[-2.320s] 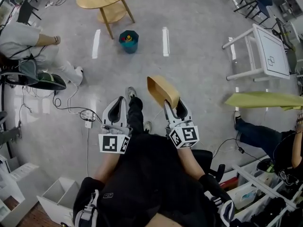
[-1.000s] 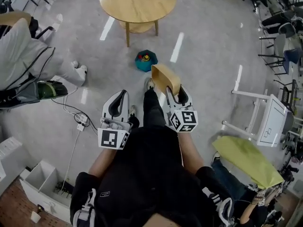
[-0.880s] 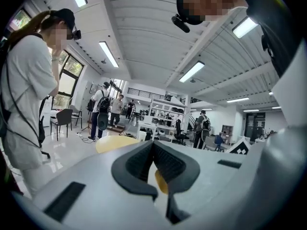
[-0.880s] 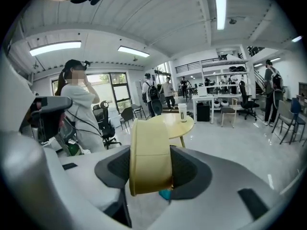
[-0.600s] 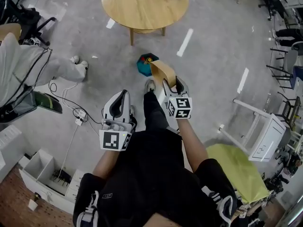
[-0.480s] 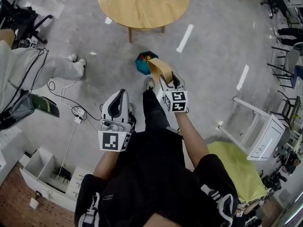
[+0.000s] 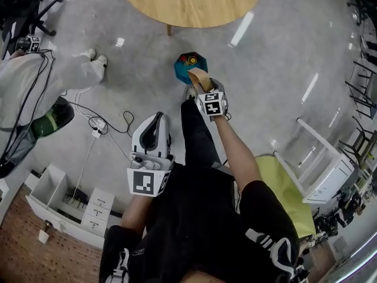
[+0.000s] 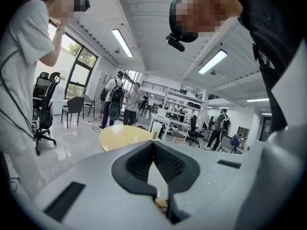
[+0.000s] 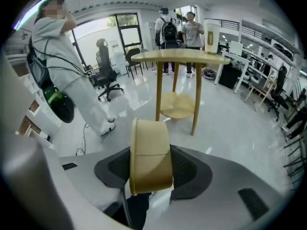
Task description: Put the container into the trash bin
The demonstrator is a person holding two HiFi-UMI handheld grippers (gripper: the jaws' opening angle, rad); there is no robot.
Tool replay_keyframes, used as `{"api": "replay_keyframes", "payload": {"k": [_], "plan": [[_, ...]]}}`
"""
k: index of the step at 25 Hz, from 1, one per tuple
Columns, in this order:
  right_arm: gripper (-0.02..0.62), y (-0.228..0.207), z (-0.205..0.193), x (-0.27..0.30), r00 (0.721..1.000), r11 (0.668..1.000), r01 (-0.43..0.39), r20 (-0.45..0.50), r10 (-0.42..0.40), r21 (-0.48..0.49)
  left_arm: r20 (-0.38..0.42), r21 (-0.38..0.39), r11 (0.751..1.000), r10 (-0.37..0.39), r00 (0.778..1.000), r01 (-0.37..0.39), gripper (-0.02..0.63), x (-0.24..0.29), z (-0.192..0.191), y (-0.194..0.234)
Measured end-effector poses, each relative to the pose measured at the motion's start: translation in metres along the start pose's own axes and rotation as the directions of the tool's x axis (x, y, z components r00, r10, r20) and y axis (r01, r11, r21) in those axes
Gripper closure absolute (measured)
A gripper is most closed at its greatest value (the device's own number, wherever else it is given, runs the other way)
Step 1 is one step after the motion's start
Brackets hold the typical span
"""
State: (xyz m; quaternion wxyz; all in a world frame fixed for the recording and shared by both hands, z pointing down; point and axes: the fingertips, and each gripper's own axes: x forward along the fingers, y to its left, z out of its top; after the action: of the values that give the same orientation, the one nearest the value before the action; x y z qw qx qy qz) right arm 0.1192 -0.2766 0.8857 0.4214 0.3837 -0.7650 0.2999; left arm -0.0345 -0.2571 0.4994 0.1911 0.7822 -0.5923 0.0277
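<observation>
A teal trash bin point(image 7: 189, 67) with colourful scraps inside stands on the grey floor just in front of the round wooden table point(image 7: 191, 2). My right gripper point(image 7: 203, 89) is shut on a tan, curved paper container point(image 7: 198, 79), whose far end reaches the bin's near rim. The right gripper view shows the container point(image 9: 149, 155) clamped on edge between the dark pads point(image 9: 189, 169); the bin is hidden there. My left gripper point(image 7: 156, 119) hangs back by my left leg, jaws shut and holding nothing, tips point(image 8: 153, 145) meeting.
A person in white point(image 7: 53, 75) stands at the left, with cables and a power strip point(image 7: 97, 125) on the floor. A white drawer unit point(image 7: 70, 208) sits lower left, a white side table point(image 7: 327, 170) and a yellow-green cushion point(image 7: 288, 190) at right. A cup point(image 9: 211, 30) stands on the table.
My right gripper has gone forward and down with the container, from beside the bin to its near rim. The left gripper has dropped back toward my body.
</observation>
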Motion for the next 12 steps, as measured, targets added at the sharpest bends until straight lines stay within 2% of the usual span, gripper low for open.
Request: {"api": "replay_keyframes", "payload": {"k": [6,12], "plan": [[0.364,-0.005,-0.032,0.074,0.994,1.0,-0.005,-0.109,0.002,-0.026,-0.027,-0.012,1.0,0.014,1.0,-0.014,0.597,0.022,-0.027,0.015],[0.364,-0.009,-0.051,0.118,0.988,0.998,-0.014,-0.155,0.005,-0.061,-0.068,-0.042,0.998,0.035,0.997,-0.038,0.597,0.028,-0.057,0.026]]}}
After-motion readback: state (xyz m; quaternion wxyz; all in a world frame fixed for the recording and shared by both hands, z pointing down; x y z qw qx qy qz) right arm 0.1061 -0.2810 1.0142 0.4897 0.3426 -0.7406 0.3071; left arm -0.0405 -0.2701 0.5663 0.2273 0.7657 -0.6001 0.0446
